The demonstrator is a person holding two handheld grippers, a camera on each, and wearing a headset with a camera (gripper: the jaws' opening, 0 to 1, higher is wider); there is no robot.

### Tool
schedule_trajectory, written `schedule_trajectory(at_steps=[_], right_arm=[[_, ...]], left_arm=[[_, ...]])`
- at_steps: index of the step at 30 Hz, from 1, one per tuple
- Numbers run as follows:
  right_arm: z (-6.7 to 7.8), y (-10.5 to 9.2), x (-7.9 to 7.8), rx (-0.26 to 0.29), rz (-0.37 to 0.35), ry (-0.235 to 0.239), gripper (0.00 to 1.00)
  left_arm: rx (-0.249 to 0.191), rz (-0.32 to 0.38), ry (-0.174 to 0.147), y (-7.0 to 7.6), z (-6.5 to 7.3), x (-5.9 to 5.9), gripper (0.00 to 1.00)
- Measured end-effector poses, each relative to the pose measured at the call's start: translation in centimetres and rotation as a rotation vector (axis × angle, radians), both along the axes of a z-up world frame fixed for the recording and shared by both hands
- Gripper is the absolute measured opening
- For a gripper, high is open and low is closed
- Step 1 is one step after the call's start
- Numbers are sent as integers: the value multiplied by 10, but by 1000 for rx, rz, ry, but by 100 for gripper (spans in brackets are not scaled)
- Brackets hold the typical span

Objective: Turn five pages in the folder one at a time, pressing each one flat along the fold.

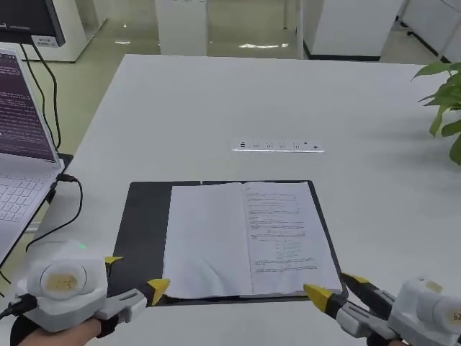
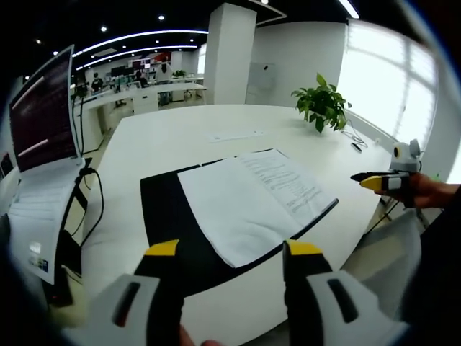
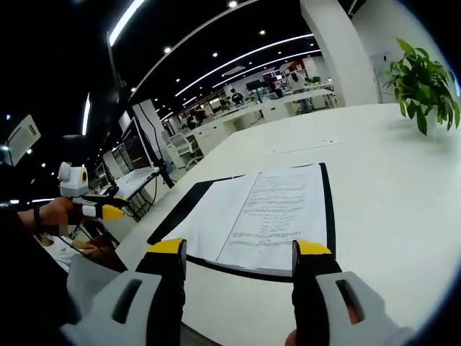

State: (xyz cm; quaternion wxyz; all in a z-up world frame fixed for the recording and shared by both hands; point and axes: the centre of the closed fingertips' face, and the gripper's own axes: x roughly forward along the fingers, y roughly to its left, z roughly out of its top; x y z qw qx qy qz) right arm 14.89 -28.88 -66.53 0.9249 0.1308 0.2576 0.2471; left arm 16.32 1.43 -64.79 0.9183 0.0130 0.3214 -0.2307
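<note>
L gripper & R gripper fingers wide open, empty, near folder front corners, table roomy beyond.

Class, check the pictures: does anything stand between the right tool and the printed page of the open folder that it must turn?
Nothing visible does. The right tool is open, right by the near right corner of the folder, and the printed page lies uncovered in front of it.

The open folder lies on the bench near its front edge. A laptop stands to its left, a socket strip behind it, a plant far right.
</note>
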Motion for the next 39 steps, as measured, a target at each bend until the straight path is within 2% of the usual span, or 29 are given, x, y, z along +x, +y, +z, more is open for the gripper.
schedule_trajectory(at_steps=[9,14,19,22,26,32,39], right_arm=[[5,-12,-5,-8,-34,-14,59],[4,-13,-7,-9,-39,-10,62],[1,-14,-12,-16,-39,-5,64],[-6,-13,-14,-55,-24,13,64],[-6,-7,-13,-63,-8,15,64],[-2,-6,-12,-47,-5,5,65],[-4,-12,-14,-33,0,7,65]], left_arm=[[-14,-15,-18,-4,8,-2,63],[-4,-31,21,-7,-6,-8,66],[0,-52,26,-15,-6,-13,68],[9,-62,34,-17,-9,-13,68],[13,-82,49,-24,-13,-14,68],[15,-91,51,-32,-15,-16,69],[13,-88,51,-39,-14,-18,69]])
